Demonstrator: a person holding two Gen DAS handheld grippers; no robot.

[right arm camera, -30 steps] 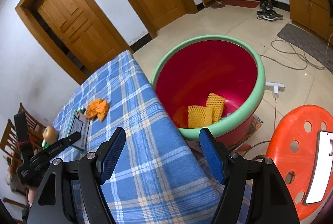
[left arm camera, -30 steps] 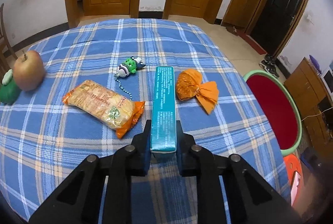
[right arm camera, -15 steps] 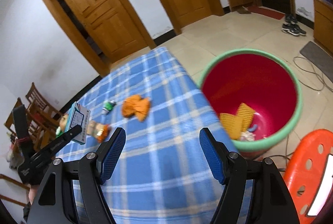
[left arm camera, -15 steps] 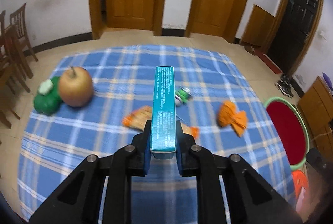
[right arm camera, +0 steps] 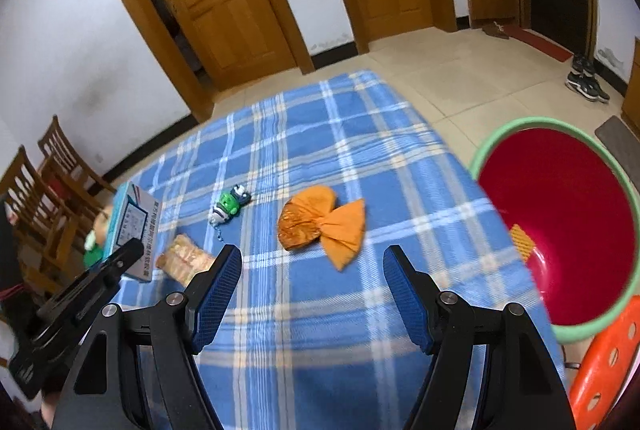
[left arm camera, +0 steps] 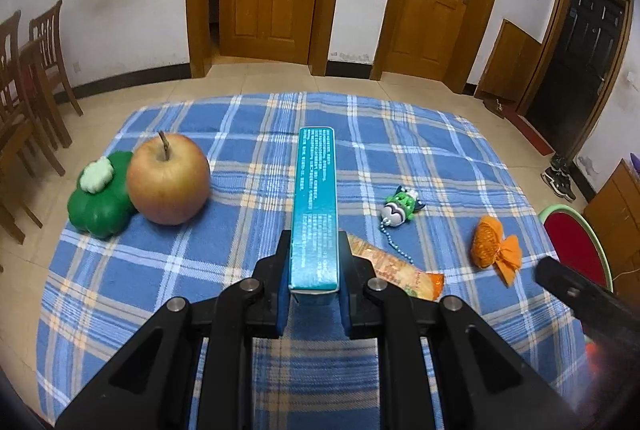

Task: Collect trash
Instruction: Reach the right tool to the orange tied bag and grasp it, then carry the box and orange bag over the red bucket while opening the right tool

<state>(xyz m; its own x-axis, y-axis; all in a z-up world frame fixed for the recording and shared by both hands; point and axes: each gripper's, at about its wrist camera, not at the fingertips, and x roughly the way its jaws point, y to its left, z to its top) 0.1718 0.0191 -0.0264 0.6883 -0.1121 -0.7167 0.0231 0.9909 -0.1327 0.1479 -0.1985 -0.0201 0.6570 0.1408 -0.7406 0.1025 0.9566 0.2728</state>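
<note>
The left gripper's [left arm camera: 313, 270] jaws are clamping a teal box [left arm camera: 315, 206] by its narrow sides, the box jutting forward and lifted clear of the blue plaid tablecloth [left arm camera: 256, 134]. The right gripper's [right arm camera: 312, 288] jaws are standing wide apart with nothing between them, only cloth showing in the gap. Both grippers are pointing steeply down at the table from above its near edge, the left one over the middle of that edge, the right one closer to the right-hand edge.

In the right wrist view the left gripper is showing from the side at the table's left edge, black and angled, with the printed broad face of the teal box [right arm camera: 134, 230] turned toward the camera; the left wrist view is giving only the box's narrow top face. In the left wrist view a black part of the right gripper is poking in over the right edge.

An orange wrapper [right arm camera: 324, 224] is lying crumpled near the right edge, just beyond the right gripper's open fingers. A snack packet [left arm camera: 394, 268] is lying near the near edge, partly hidden behind the left gripper. A small green toy with a bead chain [left arm camera: 400, 208] is resting between them. An apple [left arm camera: 168, 178] touching a green plush [left arm camera: 100, 200] is sitting at the left edge, sharp only in the left wrist view.

The red bin [right arm camera: 560, 226] with a green rim is standing on the floor beside the right edge; only the right wrist view is looking inside it, where a piece of yellow netting [right arm camera: 522, 242] is lying.
</note>
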